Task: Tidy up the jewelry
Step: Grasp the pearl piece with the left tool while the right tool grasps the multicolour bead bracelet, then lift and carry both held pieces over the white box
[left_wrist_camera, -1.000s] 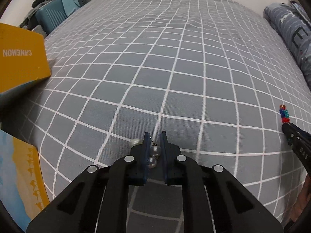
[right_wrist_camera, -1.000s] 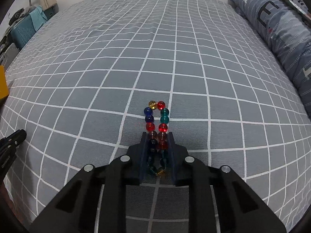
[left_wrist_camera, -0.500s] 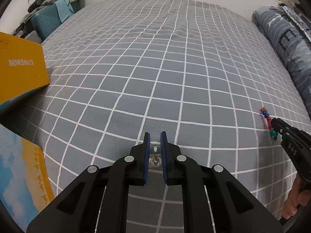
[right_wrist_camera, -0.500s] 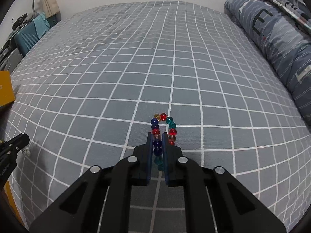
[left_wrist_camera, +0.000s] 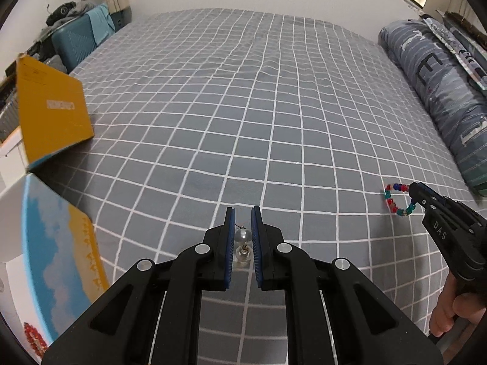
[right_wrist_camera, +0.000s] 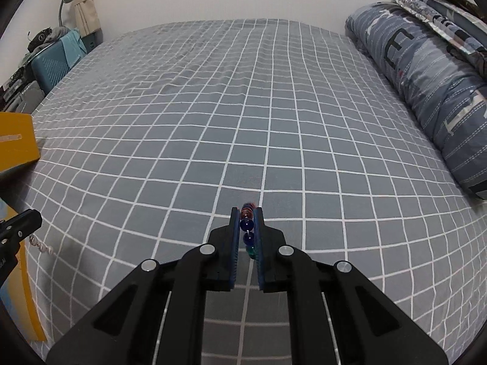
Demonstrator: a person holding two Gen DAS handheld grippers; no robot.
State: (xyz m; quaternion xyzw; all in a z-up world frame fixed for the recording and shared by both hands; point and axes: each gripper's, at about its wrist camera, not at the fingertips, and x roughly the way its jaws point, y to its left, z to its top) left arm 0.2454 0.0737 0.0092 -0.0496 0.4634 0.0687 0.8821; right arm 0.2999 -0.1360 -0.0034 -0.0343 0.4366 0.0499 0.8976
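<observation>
While both tongs grip jewelry, left tongs [left_wrist_camera: 242, 223] pinching pearl earrings [left_wrist_camera: 242, 245], right tongs [right_wrist_camera: 246, 222] a bead bracelet [right_wrist_camera: 247, 228], storing remains.

Both wrist cams sit low, close over checked bed [left_wrist_camera: 243, 106], facing headboard wall; each sees other's gripper.

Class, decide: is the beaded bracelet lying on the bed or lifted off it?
Lifted. The right gripper is shut on the beaded bracelet, whose loop dangles from the fingertips above the bedsheet.
</observation>
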